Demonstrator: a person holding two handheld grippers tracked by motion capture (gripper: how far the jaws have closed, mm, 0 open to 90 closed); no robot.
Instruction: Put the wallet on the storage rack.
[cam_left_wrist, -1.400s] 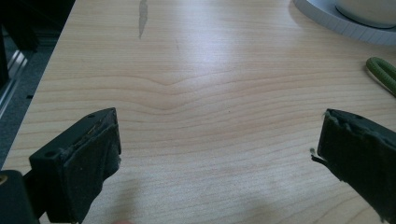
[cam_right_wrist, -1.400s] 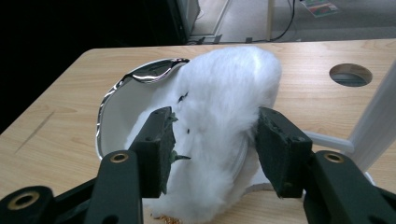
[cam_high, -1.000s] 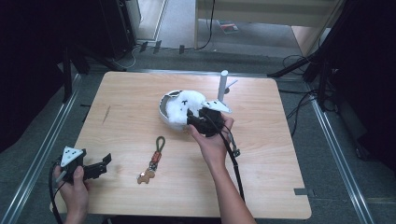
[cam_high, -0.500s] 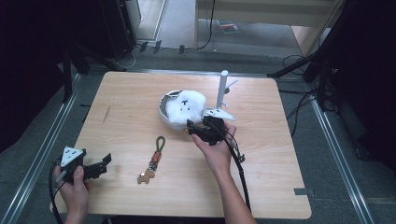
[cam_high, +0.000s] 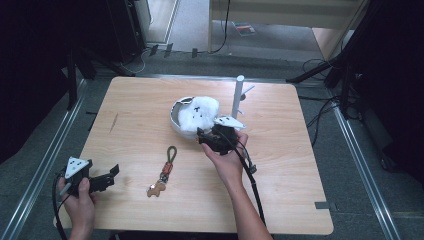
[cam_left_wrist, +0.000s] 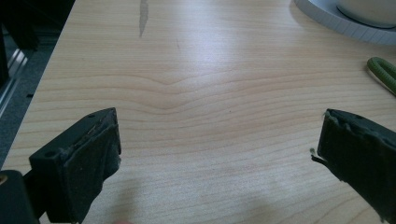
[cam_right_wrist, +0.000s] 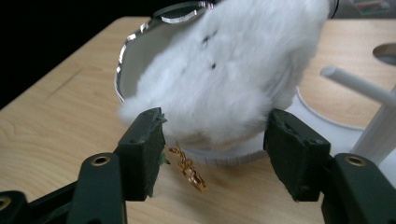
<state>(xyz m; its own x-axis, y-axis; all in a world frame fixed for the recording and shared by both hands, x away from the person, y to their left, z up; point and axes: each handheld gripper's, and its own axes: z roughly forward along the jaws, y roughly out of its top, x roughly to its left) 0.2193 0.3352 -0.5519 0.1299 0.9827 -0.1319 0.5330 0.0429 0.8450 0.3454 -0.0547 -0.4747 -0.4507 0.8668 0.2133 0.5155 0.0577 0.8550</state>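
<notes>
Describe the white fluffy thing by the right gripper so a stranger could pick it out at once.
Start at the wooden table and find the tall white peg stand near its far edge. Just left of the stand sits a white round dish, and the fluffy white plush lies in it. It is the one furry thing here, with small dark marks, unlike the thin green-looped keychain nearer the person.

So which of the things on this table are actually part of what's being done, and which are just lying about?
Part of the job:
- right gripper, jaws on either side of the toy, just been closing
- white fluffy toy
- white dish that it sits in
- small gold chain below the toy

Lying about:
- keychain with green loop
- white peg stand
- left gripper, open over bare wooden table
</notes>
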